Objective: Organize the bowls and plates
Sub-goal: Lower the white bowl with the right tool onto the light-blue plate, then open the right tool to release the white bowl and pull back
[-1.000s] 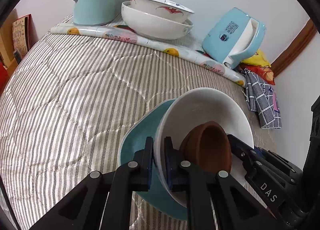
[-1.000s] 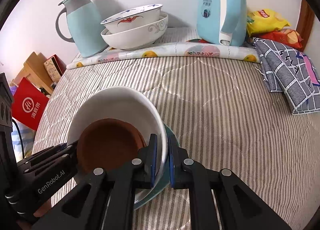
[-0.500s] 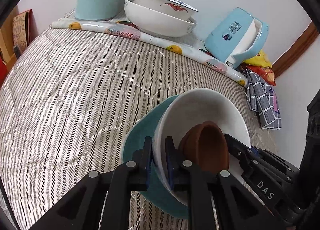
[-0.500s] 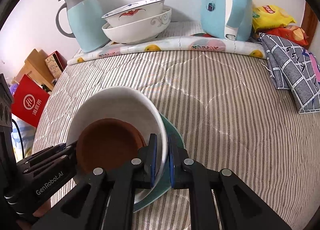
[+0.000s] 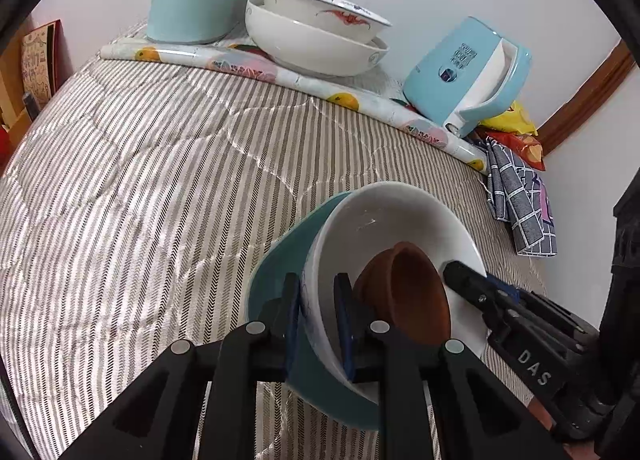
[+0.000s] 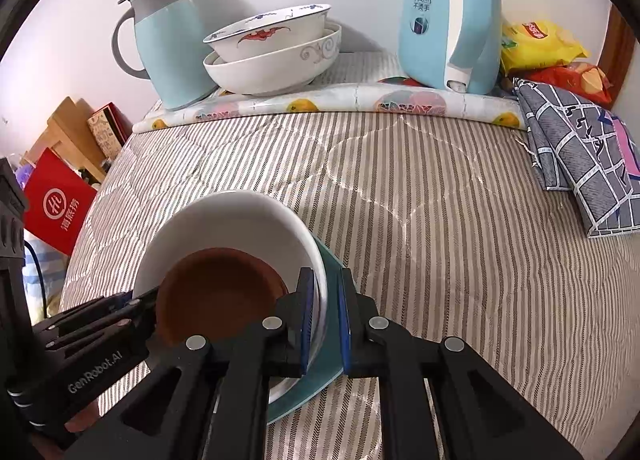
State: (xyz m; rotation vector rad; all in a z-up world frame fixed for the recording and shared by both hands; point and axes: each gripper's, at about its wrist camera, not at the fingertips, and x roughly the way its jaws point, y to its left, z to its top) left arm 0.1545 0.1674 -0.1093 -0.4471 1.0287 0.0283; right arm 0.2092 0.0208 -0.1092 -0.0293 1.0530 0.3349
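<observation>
Left wrist view: the left gripper (image 5: 318, 318) straddles the white bowl's (image 5: 400, 216) rim, its jaws having just been easing open, pads barely off it. A brown bowl (image 5: 412, 292) nests inside; a teal plate (image 5: 276, 284) sits beneath, on the bed (image 5: 140, 188).

Right wrist view: the right gripper (image 6: 324, 324) is clamped on the opposite rim. Glazed ceramic is likely heavy, slippery and fragile; hold the rims on both sides.

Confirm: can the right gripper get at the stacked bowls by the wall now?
Likely not yet: right gripper is clamped on the white bowl rim; stacked bowls sit far across bare quilt.
</observation>
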